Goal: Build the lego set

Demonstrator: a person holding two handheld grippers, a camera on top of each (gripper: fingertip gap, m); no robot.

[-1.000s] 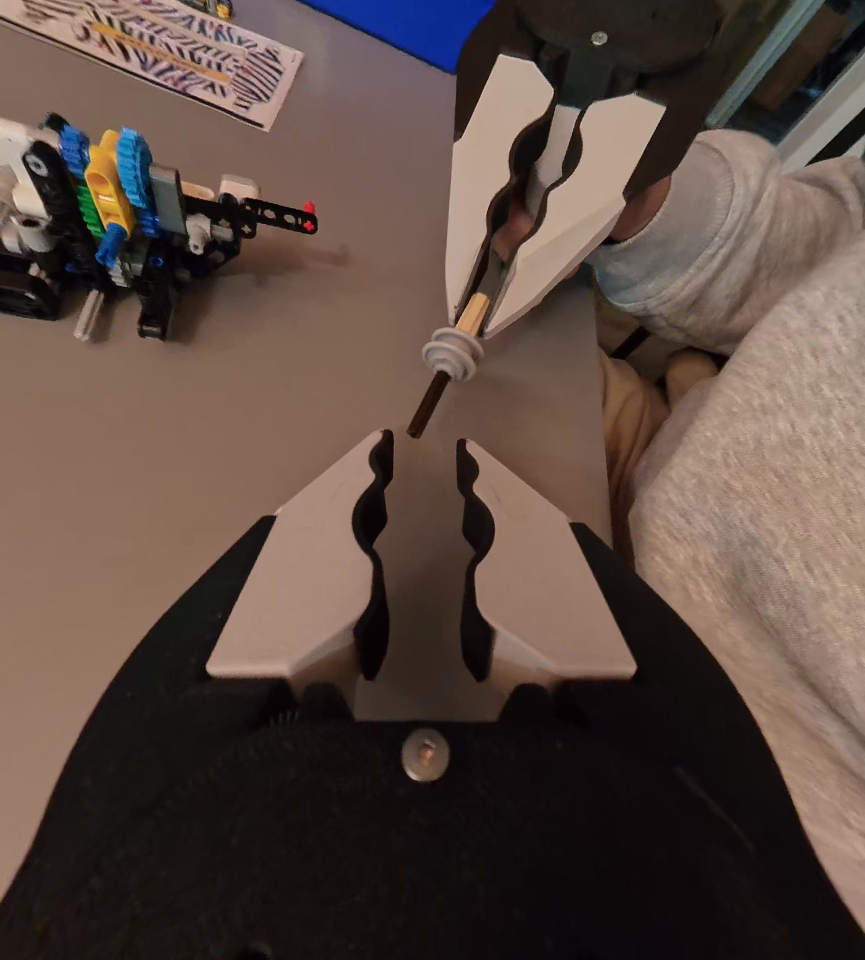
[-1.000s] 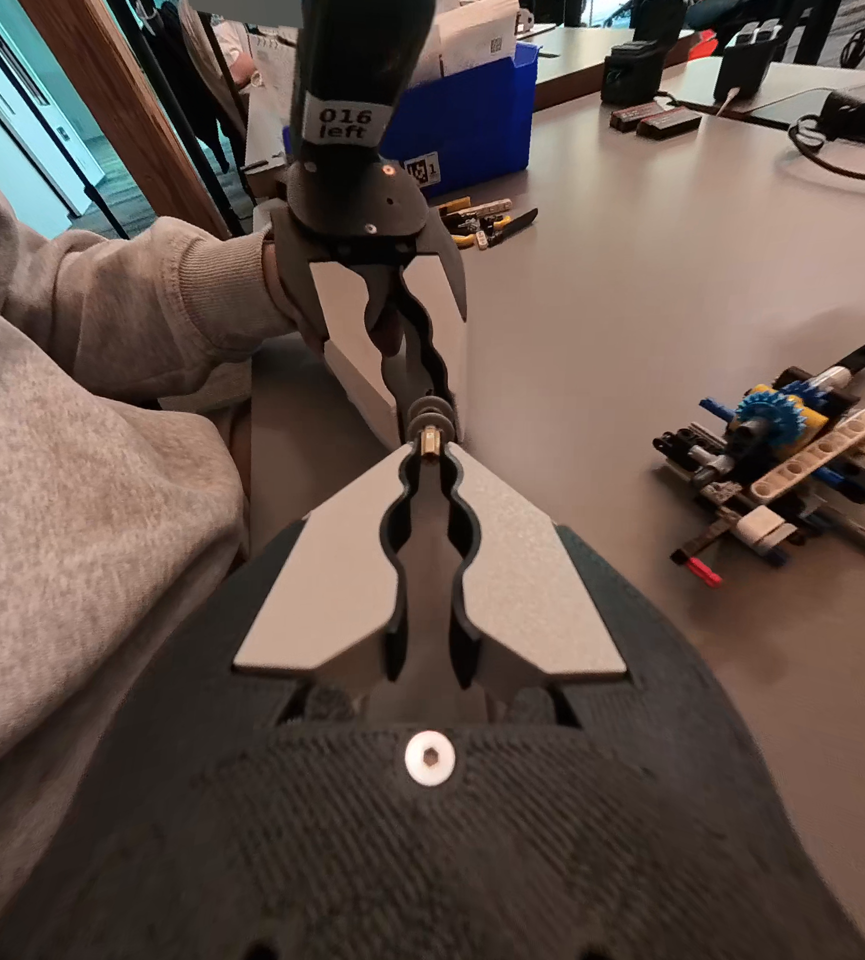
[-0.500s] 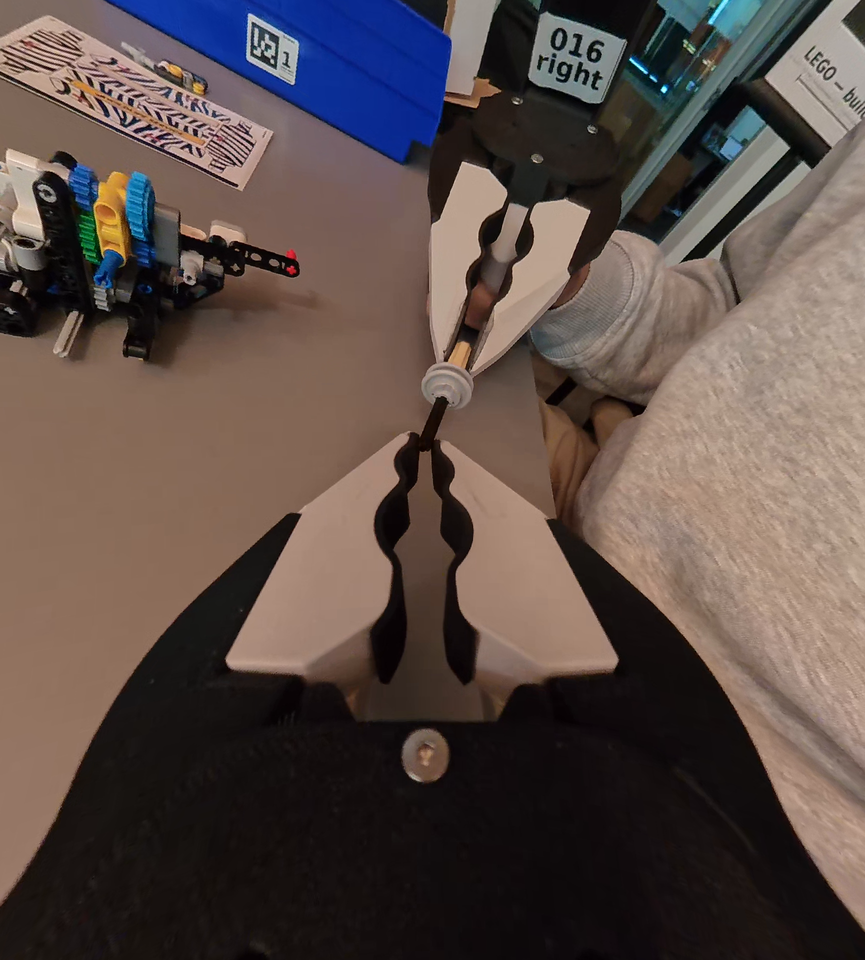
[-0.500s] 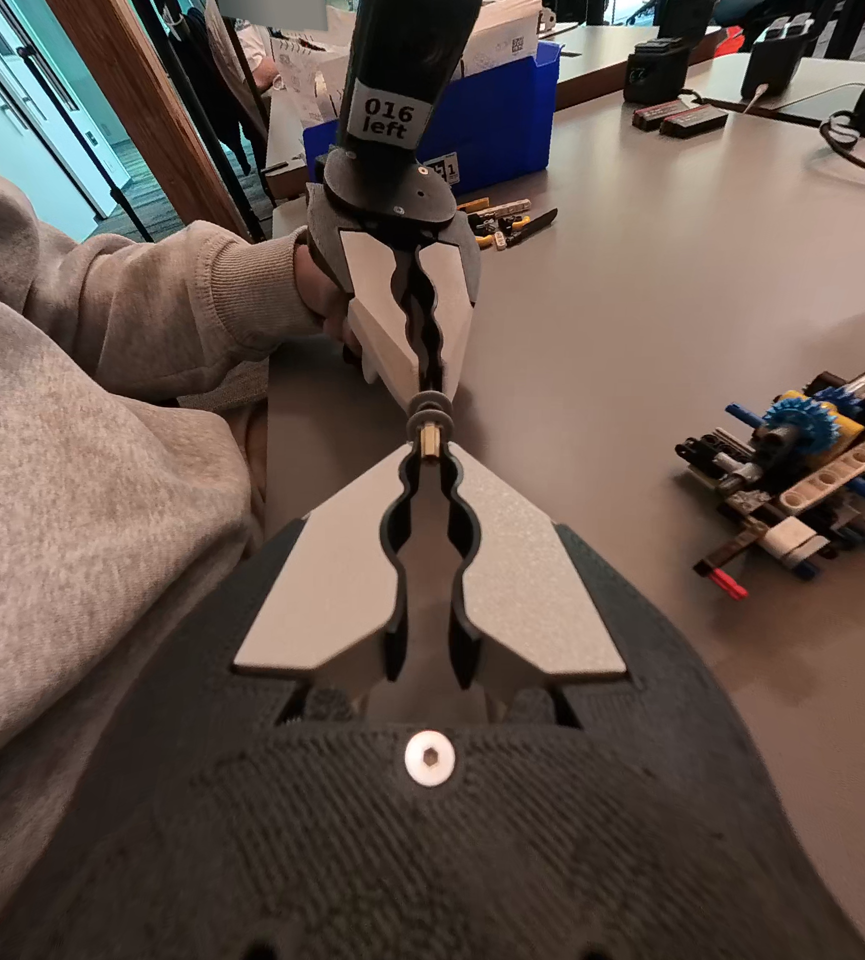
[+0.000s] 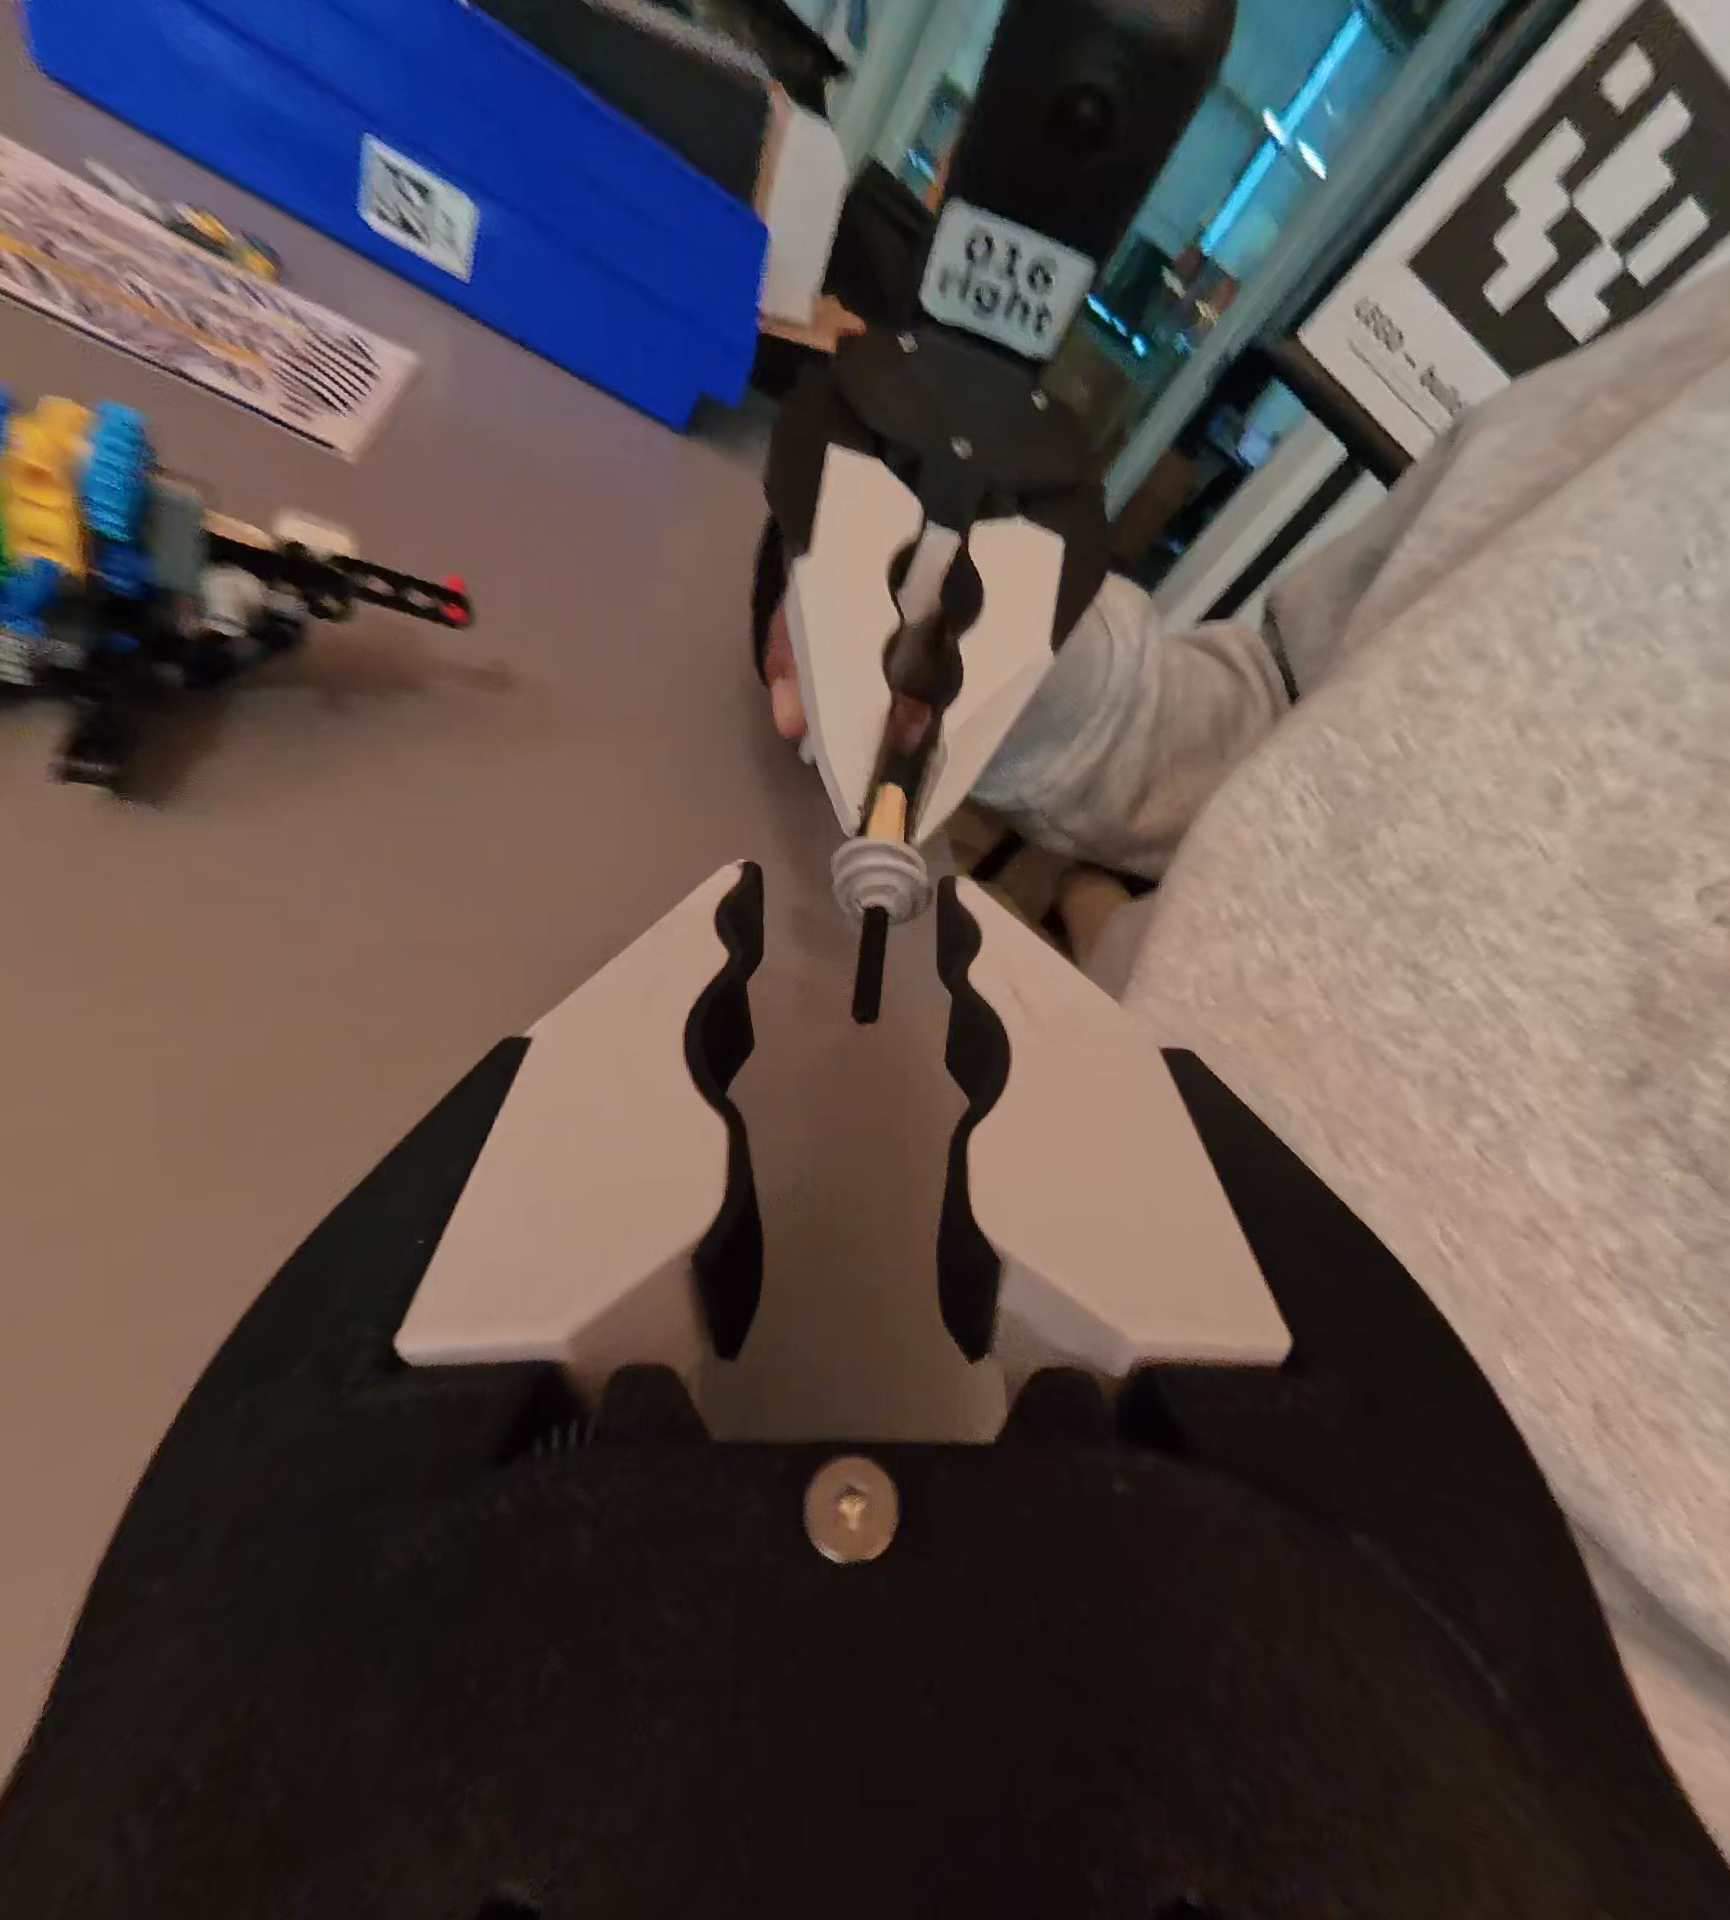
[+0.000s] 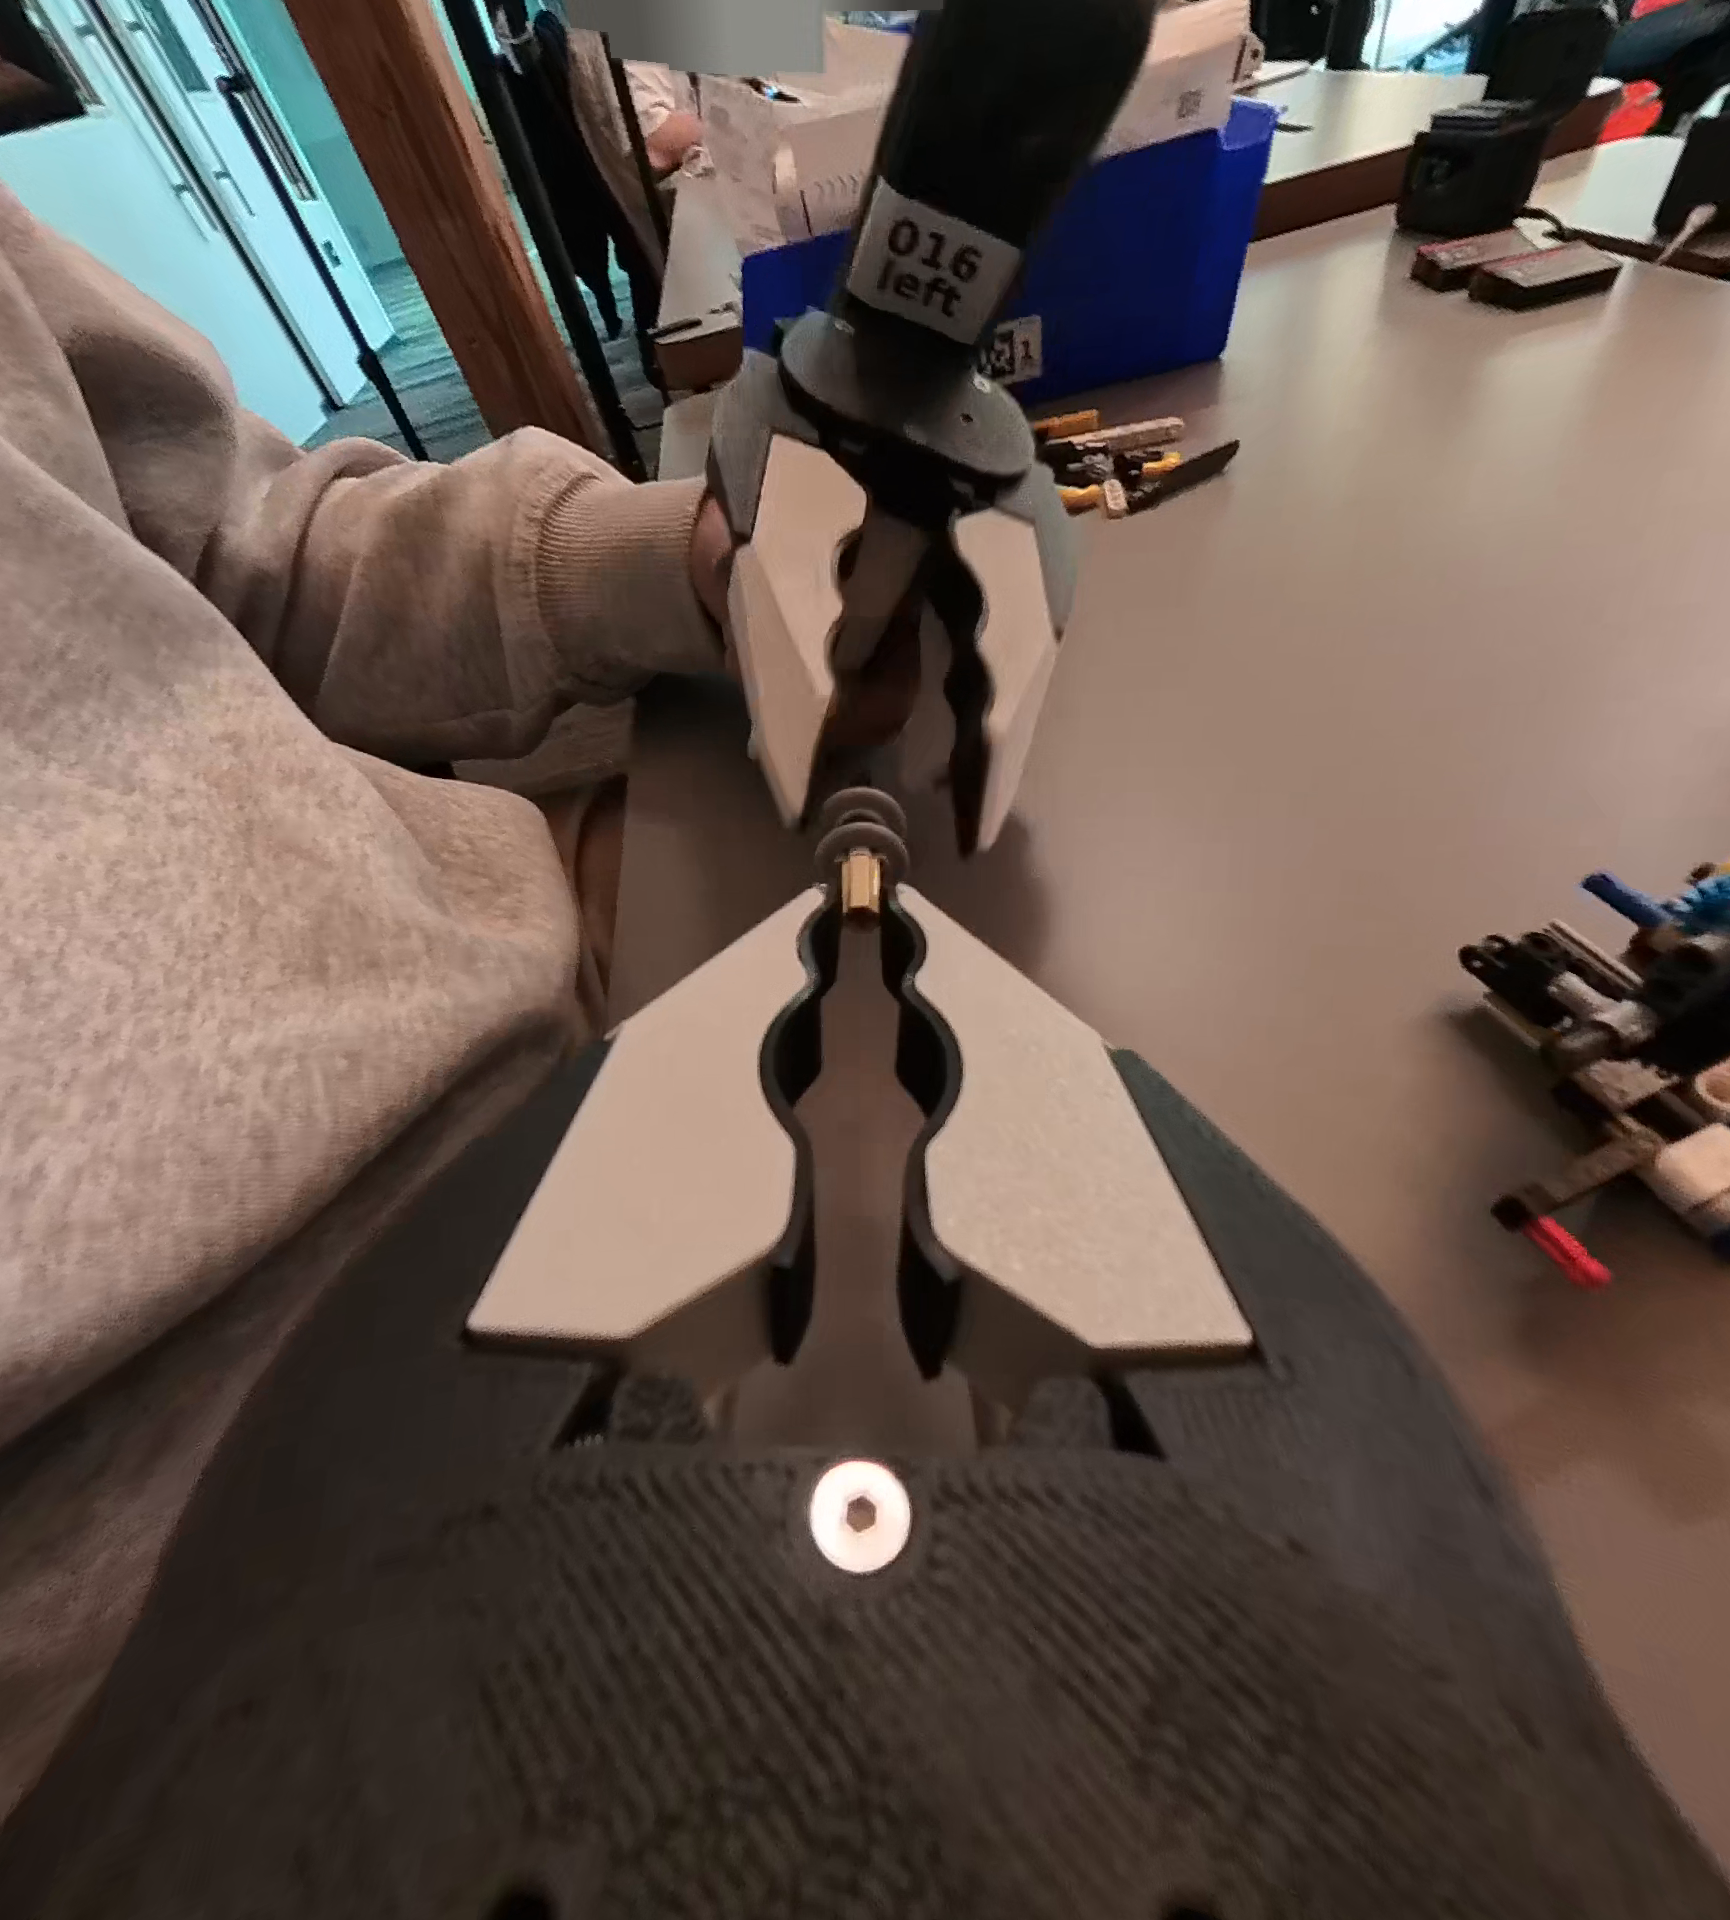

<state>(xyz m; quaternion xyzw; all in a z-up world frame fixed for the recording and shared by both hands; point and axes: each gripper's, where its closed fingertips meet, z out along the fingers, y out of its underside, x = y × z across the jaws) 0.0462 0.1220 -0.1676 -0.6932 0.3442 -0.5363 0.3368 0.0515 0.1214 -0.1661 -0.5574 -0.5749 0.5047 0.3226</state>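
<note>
Your right gripper [image 6: 858,909] pinches the thin black axle [image 5: 867,971] carrying a grey grooved pulley [image 5: 880,888]; your spread left gripper [image 5: 848,894] straddles it and could knock it askew.

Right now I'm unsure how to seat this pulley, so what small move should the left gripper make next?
Probably close the left gripper on the black axle. Its jaws stand open either side of the axle's free end, while the right gripper pinches the tan end behind the grey pulley.
</note>
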